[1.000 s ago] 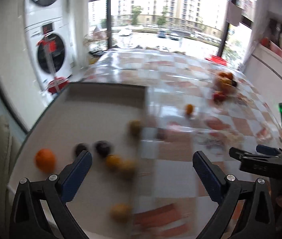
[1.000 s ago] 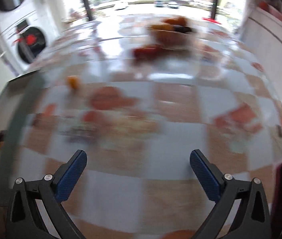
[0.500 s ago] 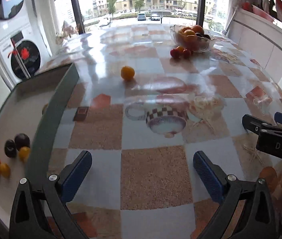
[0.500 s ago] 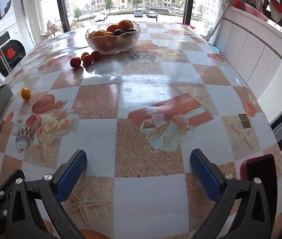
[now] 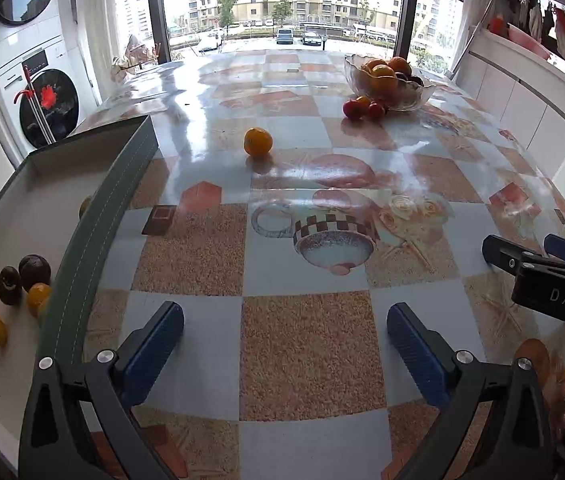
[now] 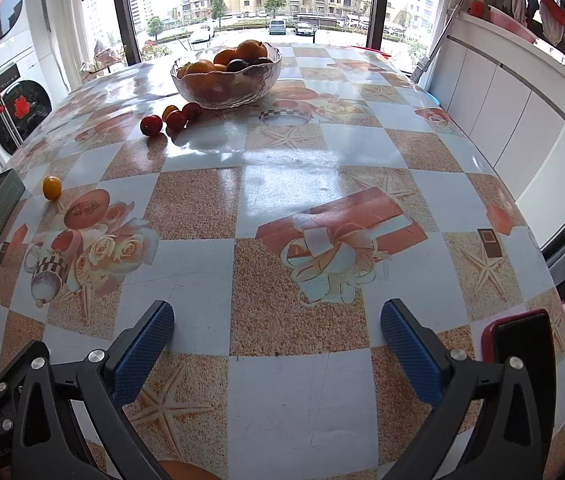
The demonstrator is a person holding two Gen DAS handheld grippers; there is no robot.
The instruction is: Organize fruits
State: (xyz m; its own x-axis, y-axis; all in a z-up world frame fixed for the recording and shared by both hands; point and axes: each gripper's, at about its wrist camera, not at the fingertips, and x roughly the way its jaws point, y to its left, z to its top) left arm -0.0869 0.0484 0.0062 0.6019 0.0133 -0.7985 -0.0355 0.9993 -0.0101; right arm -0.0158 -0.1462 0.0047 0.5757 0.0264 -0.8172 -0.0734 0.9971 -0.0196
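A glass bowl (image 6: 226,76) heaped with oranges and dark fruit stands at the far end of the table; it shows at the upper right (image 5: 390,80) in the left wrist view. Small red fruits (image 6: 168,120) lie beside it. A lone yellow-orange fruit (image 5: 258,142) rests mid-table, also seen as the yellow fruit (image 6: 51,187) at left. A grey-rimmed tray (image 5: 94,232) on the left holds several small fruits (image 5: 22,280). My left gripper (image 5: 284,344) hangs open over the near table. My right gripper (image 6: 276,340) is open too, holding nothing.
The patterned tablecloth (image 6: 282,184) covers the whole table. A phone in a red case (image 6: 522,336) lies at the near right edge. Stacked washer and dryer (image 5: 30,80) stand to the left, white cabinets (image 6: 502,104) to the right, windows behind.
Both views have swung from a blurred look toward the tray to a steady look down the table. Over the last half second little moved. Both grippers stayed open.
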